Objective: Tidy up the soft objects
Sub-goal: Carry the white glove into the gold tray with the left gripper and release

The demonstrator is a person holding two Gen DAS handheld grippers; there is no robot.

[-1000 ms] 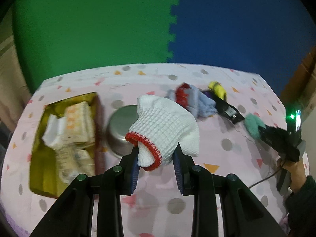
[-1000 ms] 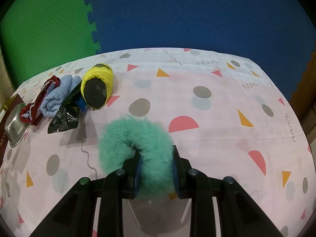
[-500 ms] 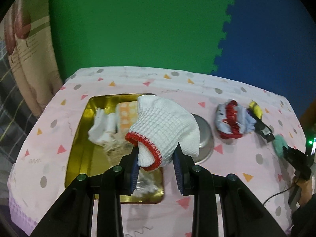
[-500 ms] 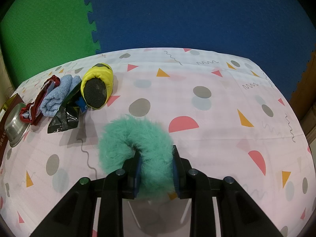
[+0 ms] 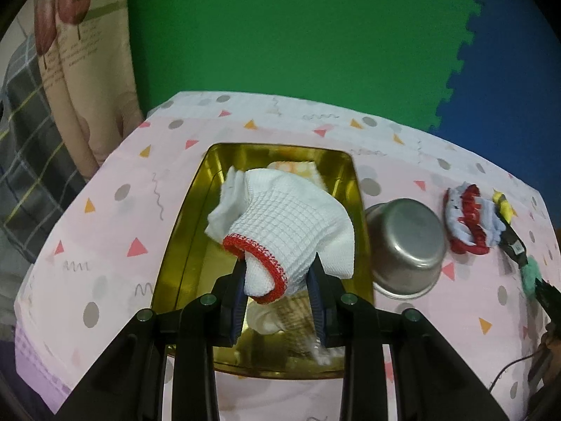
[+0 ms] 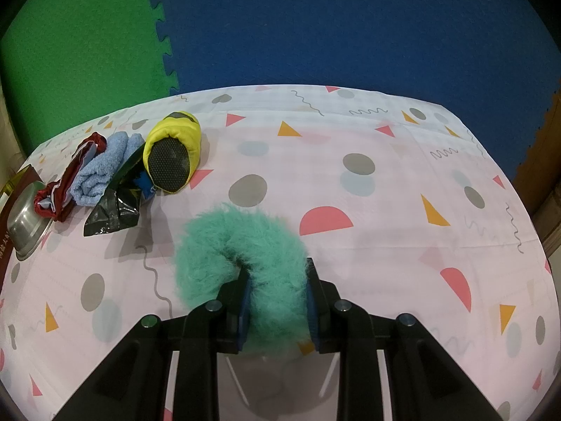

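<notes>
My left gripper [image 5: 278,280] is shut on a white knit glove [image 5: 291,224] with a red cuff, held above the gold tray [image 5: 182,245]. Several pale cloths [image 5: 280,319] lie in that tray, partly hidden by the glove. My right gripper [image 6: 277,298] is shut on a fluffy teal ring [image 6: 238,256] just over the pink tablecloth. To its far left lie a yellow slipper [image 6: 175,151], a rolled blue towel [image 6: 101,165] and a red-edged cloth [image 6: 66,189].
A steel bowl [image 5: 406,245] stands right of the tray, close to its rim. A black foil pouch [image 6: 115,207] lies by the towel. Green and blue foam mats back the table, and a curtain hangs at the left. The table edge runs near the tray's left side.
The left gripper swung left with the glove, from over the bowl to over the gold tray, which now sits centred below it. The right gripper and teal ring stayed still.
</notes>
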